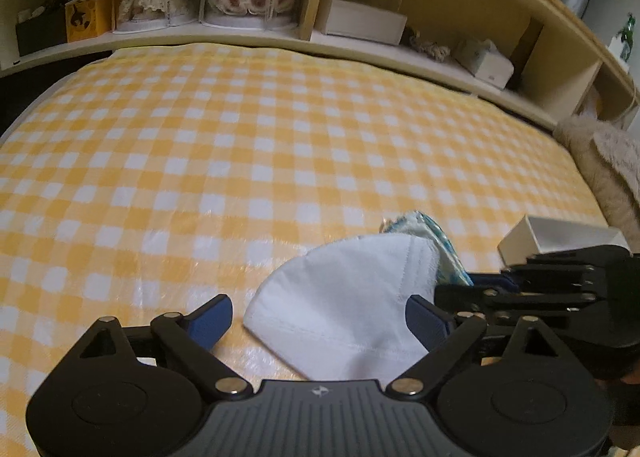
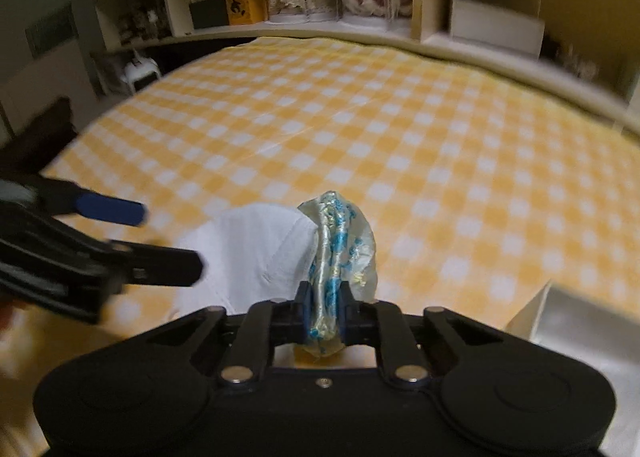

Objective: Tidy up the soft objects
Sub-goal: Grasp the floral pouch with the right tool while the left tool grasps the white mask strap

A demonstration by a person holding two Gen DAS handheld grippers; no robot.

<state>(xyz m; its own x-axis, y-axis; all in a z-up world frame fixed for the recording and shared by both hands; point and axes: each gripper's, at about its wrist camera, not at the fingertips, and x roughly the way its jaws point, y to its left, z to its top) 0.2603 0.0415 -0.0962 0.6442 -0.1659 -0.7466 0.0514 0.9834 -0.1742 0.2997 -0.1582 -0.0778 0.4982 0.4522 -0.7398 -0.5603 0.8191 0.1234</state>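
Right gripper [image 2: 323, 311] is clamped tight on a blue-patterned cloth [image 2: 340, 241], held up over the yellow checked bed [image 1: 240, 161]. Left gripper [image 1: 320, 317] spreads wide around a folded white cloth [image 1: 344, 297] lying on the bed, a white box [image 1: 560, 241] just beside.

Yellow-and-white checked blanket [image 1: 240, 145], plain white cloth [image 1: 344, 297], shiny white fabric with blue-and-gold print [image 2: 340, 241]

The right gripper [image 2: 323, 311] is pinching a blue-patterned silky cloth [image 2: 340, 241] between its closed fingers. A white cloth [image 2: 248, 253] is lying on the yellow checked blanket [image 2: 400, 137], touching the patterned one, while the left gripper [image 2: 160, 241] is hovering with jaws apart over it.
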